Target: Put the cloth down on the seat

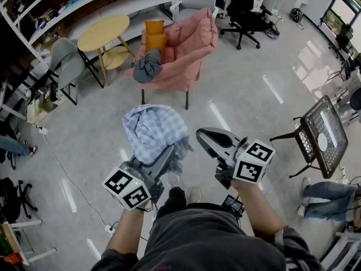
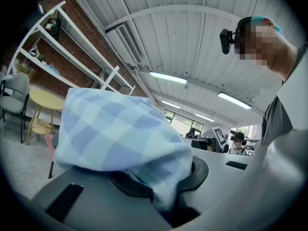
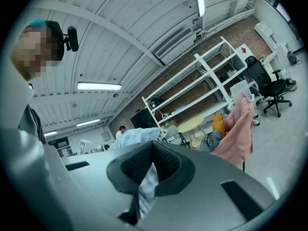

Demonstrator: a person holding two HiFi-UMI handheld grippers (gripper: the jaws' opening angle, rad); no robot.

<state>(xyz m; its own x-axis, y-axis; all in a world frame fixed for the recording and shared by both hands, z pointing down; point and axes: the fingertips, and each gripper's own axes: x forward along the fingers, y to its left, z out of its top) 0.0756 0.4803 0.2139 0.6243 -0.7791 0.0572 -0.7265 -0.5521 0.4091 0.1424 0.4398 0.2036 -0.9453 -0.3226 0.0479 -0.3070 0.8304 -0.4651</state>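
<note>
The cloth (image 1: 153,130), light blue with a white check, is up in the air in front of the person, above the grey floor (image 1: 248,100), and it touches no furniture. The left gripper (image 1: 167,154) holds it from below. In the left gripper view the jaws are closed on a fold of the fabric, and the rest of it puffs up over them in a loose bundle. The right gripper (image 1: 203,136) is at 3 o'clock of the cloth, just beside it. In the right gripper view its jaws are also pressed together, with a thin strip of the same checked fabric caught between the black pads (image 3: 132,163).

The pink armchair (image 1: 189,52) stands at 12 o'clock of the cloth and is well apart from it. Its seat already carries a crumpled grey garment (image 1: 148,65) at the front edge. Two orange cushions (image 1: 155,36) lean against the backrest behind that garment. At 10 o'clock of the armchair stands a round yellow table (image 1: 103,31), and a grey chair (image 1: 66,61) is at the 9 o'clock side of this table. A black office chair (image 1: 246,9) is at 2 o'clock of the armchair.
</note>
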